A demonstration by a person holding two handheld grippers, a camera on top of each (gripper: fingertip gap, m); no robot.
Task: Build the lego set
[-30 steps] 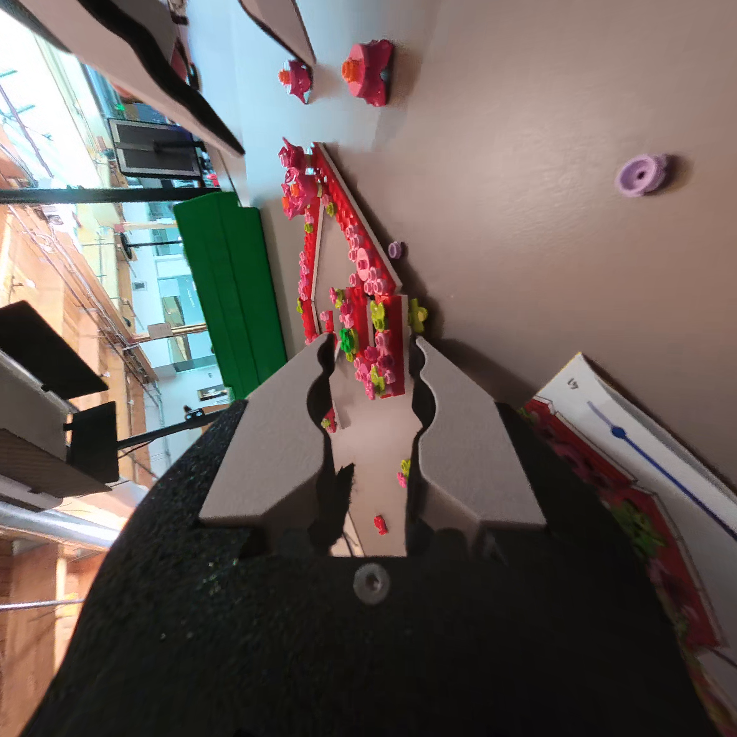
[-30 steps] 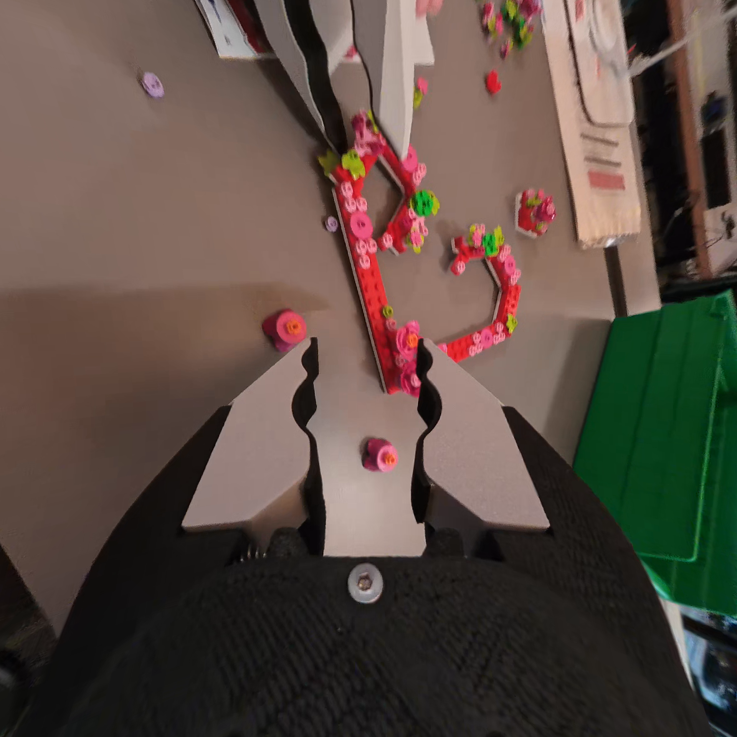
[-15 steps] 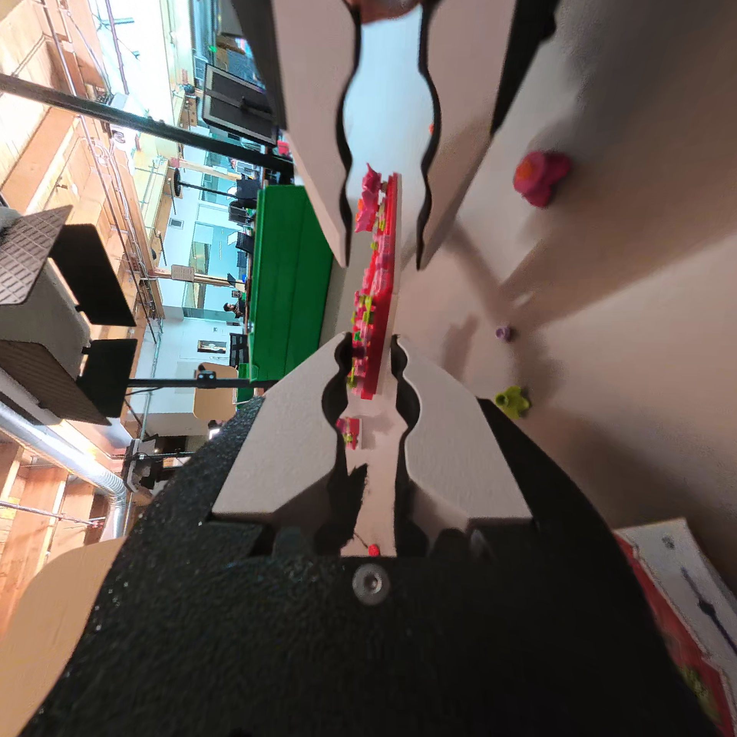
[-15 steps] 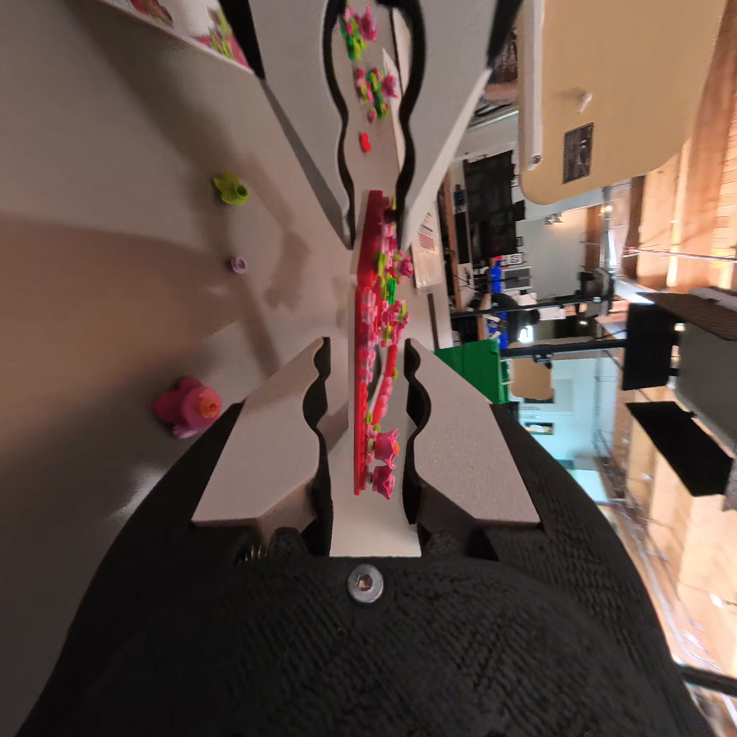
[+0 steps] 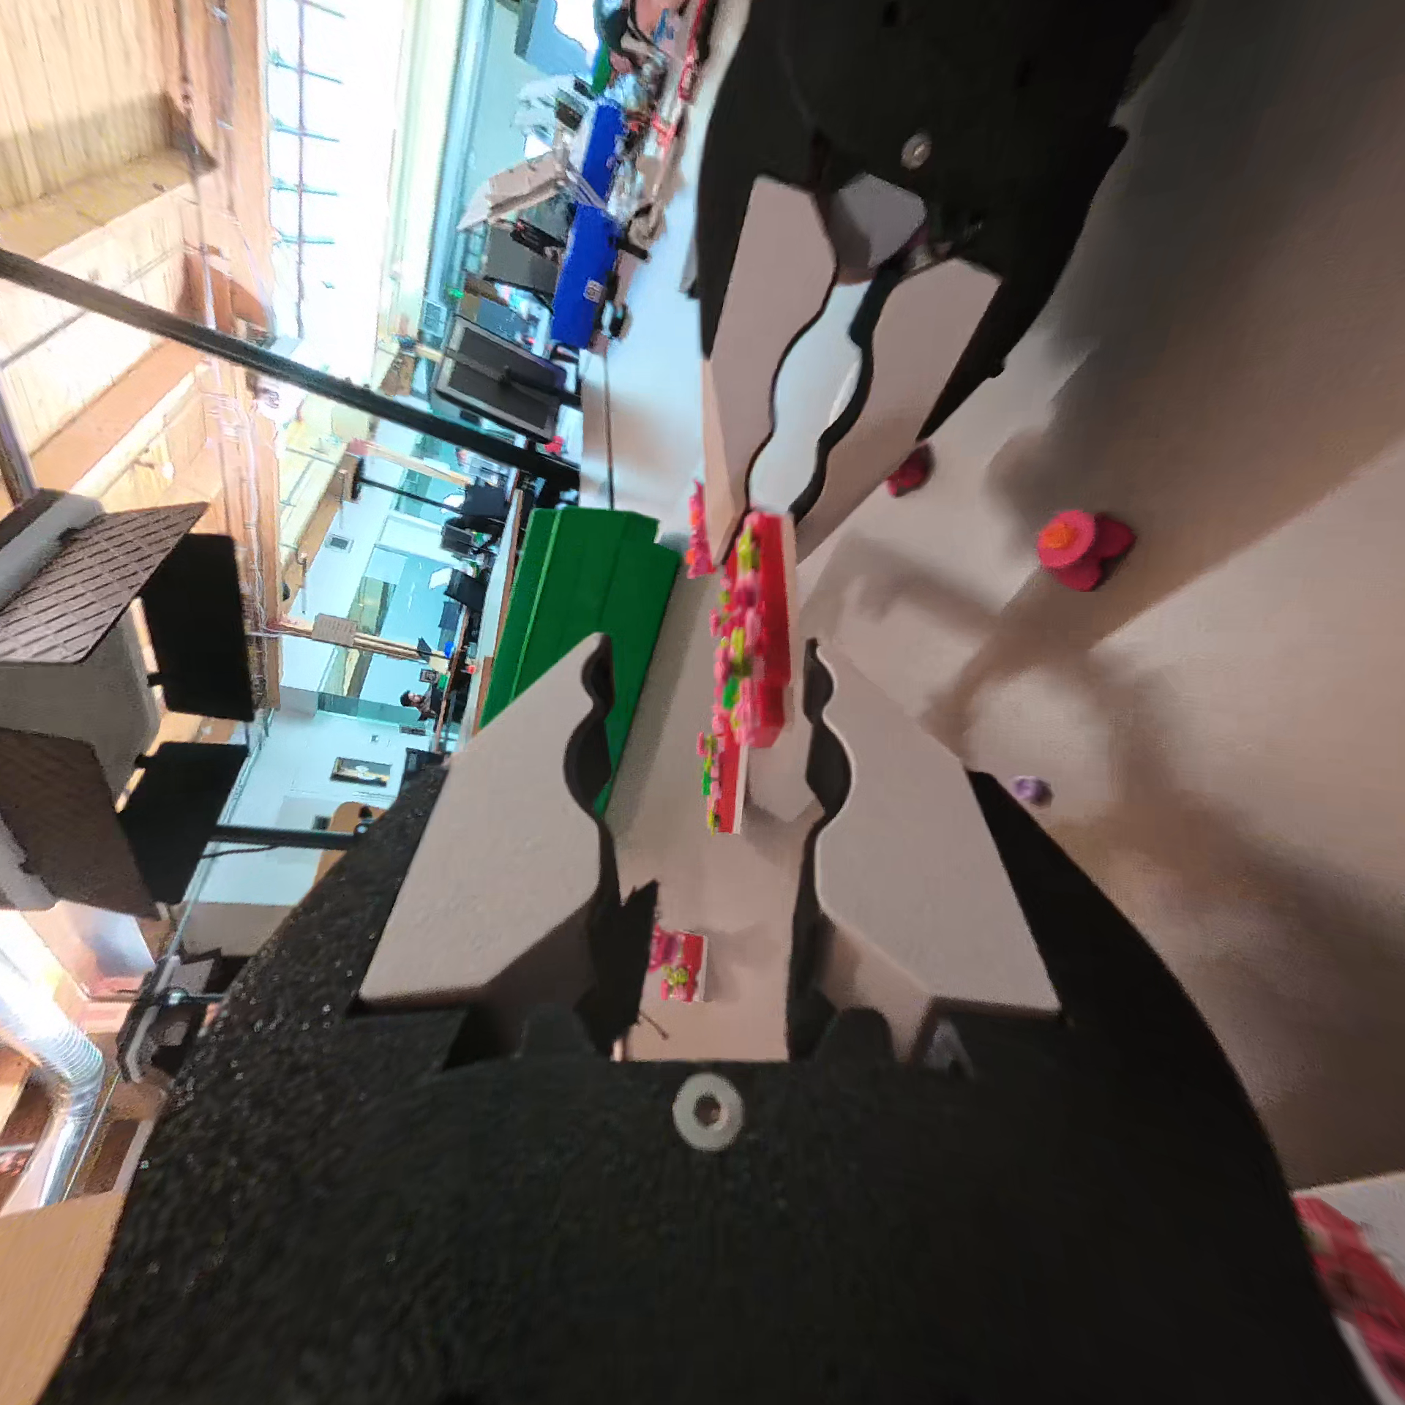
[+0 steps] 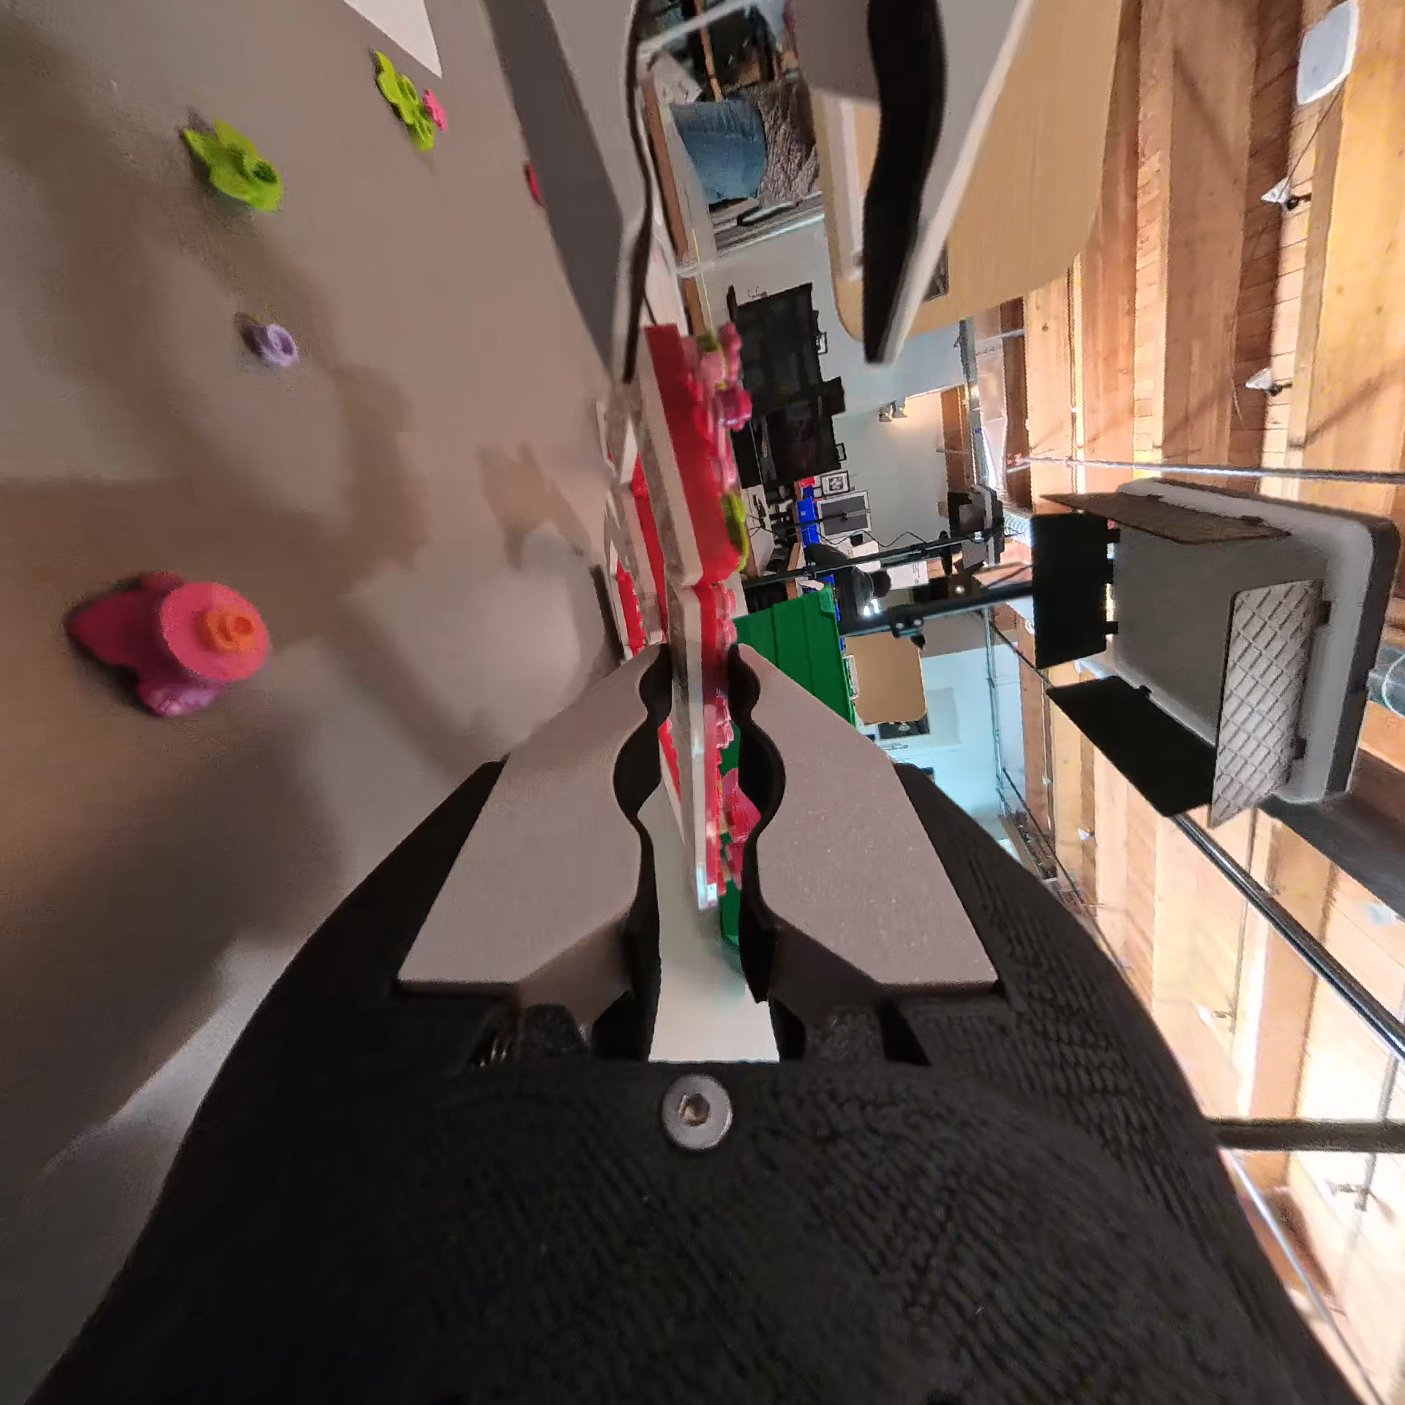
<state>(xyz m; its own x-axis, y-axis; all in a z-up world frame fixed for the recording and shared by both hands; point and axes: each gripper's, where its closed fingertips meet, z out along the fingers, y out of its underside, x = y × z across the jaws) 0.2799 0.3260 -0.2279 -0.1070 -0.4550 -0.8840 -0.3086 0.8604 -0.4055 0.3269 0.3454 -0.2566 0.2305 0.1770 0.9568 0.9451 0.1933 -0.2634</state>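
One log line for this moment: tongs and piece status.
right tongs: shut on red flower frame | left tongs: open, frame between fingers | frame on edge

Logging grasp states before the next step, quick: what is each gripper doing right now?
Left gripper: open, holding nothing; the red lego piece lies ahead between its fingers.
Right gripper: shut on the red lego piece.
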